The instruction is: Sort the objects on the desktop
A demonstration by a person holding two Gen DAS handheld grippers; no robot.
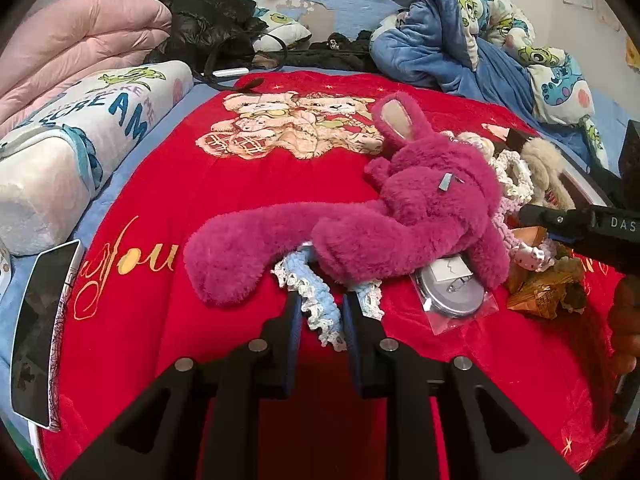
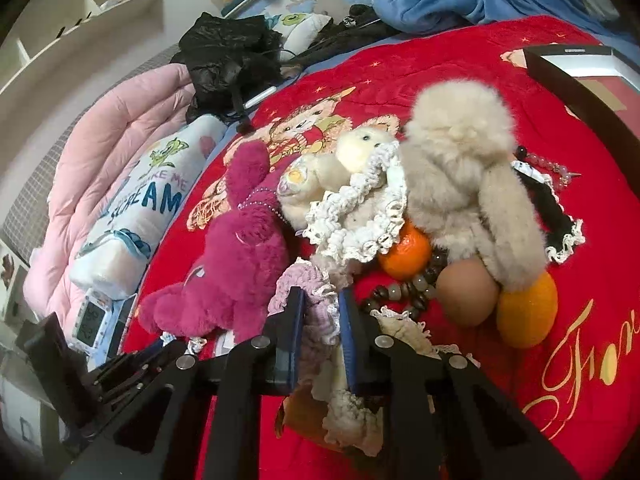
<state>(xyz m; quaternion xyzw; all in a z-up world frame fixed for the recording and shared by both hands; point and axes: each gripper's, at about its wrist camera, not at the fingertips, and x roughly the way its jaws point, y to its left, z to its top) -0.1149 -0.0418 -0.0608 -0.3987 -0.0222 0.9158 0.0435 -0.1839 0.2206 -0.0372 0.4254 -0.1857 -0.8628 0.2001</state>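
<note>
Below the magenta plush rabbit [image 1: 400, 216], the left gripper [image 1: 322, 312] pinches a blue lace scrunchie [image 1: 316, 300], its band running away under the rabbit, far end hidden. Right of the rabbit, the right gripper [image 2: 320, 312] pinches a lilac scrunchie [image 2: 308, 292], jaws easing apart; lower part hidden.

We take this for a home bedroom: a bed under a red blanket [image 1: 168, 208] printed with teddy bears, a folded pink duvet [image 1: 76, 40] at its left edge, a crumpled blue blanket [image 1: 448, 40] and cartoon pillow [image 1: 100, 120] toward the headboard.
</note>
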